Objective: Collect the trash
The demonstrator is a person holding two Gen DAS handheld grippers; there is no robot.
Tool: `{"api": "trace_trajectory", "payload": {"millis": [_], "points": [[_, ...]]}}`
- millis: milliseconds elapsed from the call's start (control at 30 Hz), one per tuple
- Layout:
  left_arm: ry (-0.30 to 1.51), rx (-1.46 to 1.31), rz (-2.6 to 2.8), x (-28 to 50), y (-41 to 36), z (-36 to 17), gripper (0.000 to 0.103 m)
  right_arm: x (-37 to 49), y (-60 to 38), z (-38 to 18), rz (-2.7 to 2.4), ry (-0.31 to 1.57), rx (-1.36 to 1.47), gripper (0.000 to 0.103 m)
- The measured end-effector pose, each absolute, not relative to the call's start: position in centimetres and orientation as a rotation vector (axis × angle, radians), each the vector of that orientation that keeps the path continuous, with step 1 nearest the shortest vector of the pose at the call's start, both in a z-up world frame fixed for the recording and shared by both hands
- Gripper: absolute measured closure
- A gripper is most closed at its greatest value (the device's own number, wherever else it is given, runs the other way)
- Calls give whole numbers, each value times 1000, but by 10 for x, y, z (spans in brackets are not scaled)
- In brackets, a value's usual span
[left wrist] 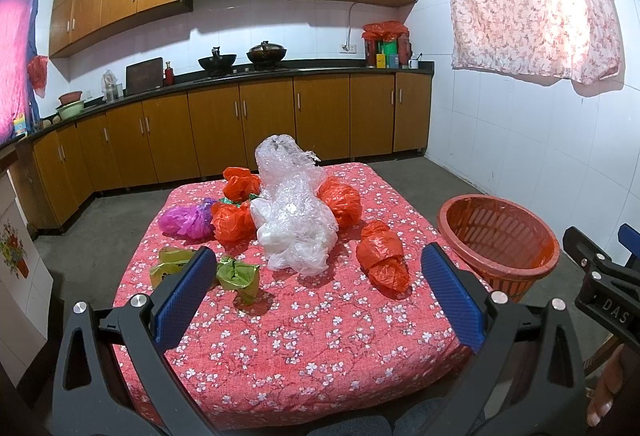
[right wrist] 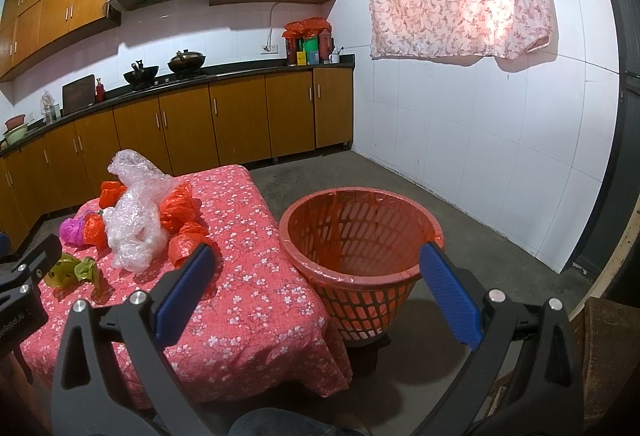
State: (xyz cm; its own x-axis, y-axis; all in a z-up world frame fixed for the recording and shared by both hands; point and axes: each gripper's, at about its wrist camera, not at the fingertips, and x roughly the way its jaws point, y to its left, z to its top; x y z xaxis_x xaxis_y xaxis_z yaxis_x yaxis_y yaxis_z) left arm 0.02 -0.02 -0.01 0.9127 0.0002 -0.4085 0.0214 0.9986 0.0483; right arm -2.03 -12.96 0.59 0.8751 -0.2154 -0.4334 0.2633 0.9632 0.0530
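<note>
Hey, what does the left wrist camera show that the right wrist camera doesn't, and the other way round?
Only the left wrist view shows the pink cloth hanging at the far left, the flower-printed panel beside the table, and the second green wrapper.

Only the right wrist view shows the trash basket's base on the floor, its lined interior with no trash visible, and the wooden piece at right.

Both show the bubble wrap, red bags, purple bag, floral tablecloth, and each open gripper, left and right.
</note>
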Motion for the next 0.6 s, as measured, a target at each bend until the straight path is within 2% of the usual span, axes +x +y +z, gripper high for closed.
{"api": "trace_trajectory", "payload": {"millis": [600], "points": [[421,51,-11,0,0,0,2,-20,-129,5,-249,437,110,4]]}}
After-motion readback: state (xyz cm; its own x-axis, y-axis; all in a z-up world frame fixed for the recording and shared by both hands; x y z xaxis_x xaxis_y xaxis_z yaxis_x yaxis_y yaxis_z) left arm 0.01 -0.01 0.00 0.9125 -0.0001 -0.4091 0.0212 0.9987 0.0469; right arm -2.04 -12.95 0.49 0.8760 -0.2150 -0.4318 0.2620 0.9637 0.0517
